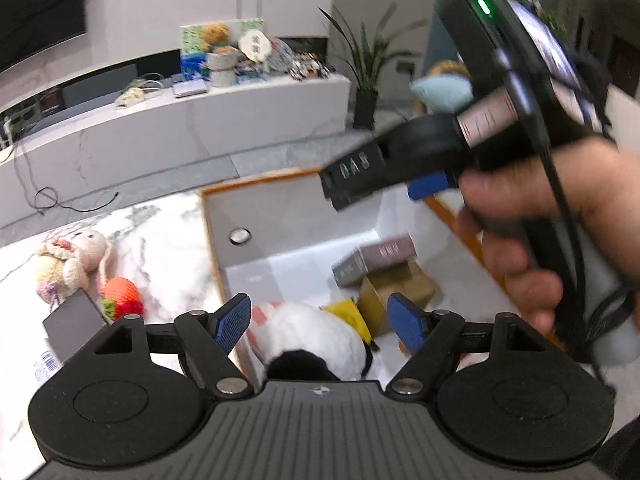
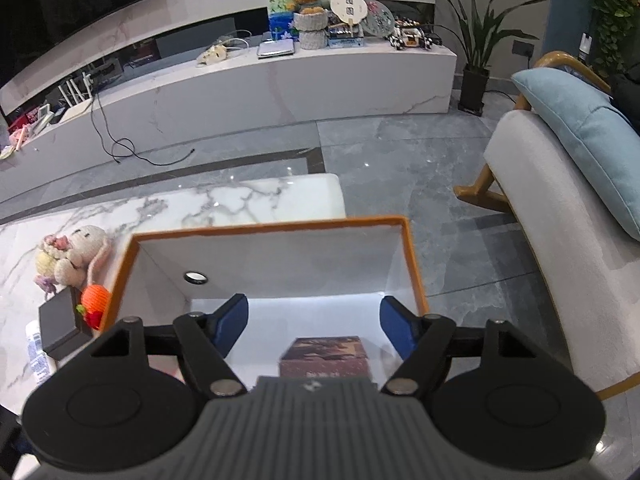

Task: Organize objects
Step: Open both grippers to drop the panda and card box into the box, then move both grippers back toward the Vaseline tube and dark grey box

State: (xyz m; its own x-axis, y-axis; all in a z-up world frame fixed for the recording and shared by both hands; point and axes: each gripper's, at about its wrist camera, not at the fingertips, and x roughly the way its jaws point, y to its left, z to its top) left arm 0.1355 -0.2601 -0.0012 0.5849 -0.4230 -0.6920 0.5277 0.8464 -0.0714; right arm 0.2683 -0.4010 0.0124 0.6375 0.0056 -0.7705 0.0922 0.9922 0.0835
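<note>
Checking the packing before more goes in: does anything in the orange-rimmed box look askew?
Yes. In the box, the maroon-and-grey carton sits tilted, propped on the tan carton rather than lying flat. The white plush toy is heaped against them. Nothing looks spilled or damaged.
</note>
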